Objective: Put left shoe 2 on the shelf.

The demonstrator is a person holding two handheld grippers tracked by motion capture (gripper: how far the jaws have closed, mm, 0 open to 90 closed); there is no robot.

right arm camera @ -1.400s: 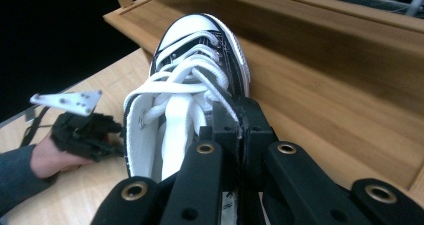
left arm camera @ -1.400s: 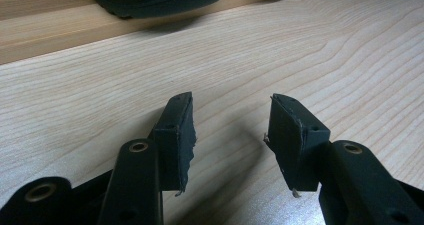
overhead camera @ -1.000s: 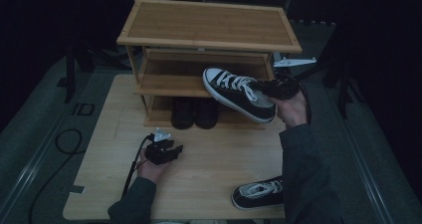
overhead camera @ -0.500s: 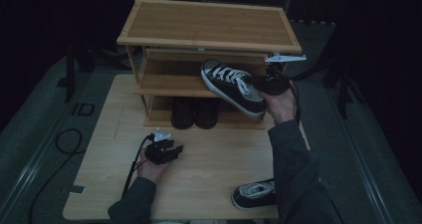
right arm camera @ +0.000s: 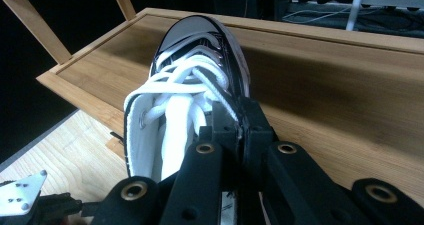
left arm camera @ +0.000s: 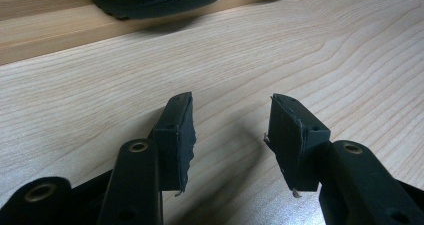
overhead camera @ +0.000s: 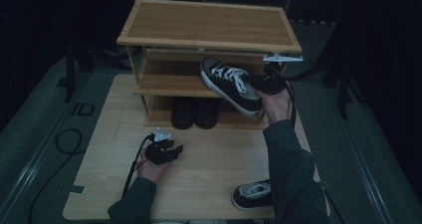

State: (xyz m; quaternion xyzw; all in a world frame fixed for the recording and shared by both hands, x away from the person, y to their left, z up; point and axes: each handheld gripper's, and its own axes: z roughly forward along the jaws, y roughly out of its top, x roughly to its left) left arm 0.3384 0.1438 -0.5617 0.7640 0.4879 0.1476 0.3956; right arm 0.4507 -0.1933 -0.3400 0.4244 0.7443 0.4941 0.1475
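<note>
Left gripper (overhead camera: 166,152) at 7 o'clock on the table (overhead camera: 219,159), resting low, jaws apart with nothing but bare wood between them. Idle; no part in the step.

Black boots (overhead camera: 194,113) on the bottom shelf of the shoe rack (overhead camera: 209,25), at centre, paired and upright.

Sneaker (overhead camera: 231,84) at 1 o'clock, held in the air over the front edge of the middle shelf (overhead camera: 164,82), toe tipped up and pointing to 10 o'clock. Right gripper (overhead camera: 266,83) clamped on the side wall of the collar near the heel, jaws pressed nearly together on the canvas.

Second sneaker (overhead camera: 253,195) at 5 o'clock near the table's front edge, partly behind the sleeve.

Step judged: seating the sneaker on the middle shelf. Advised: level the sole first, slide toe-first under the top board with clearance, set flat toward the shelf's right half, leave room alongside for the mate, release only once the sole rests fully.

Writing: "ID" (overhead camera: 82,108) on the floor at 9 o'clock. No brand legible on either sneaker.
</note>
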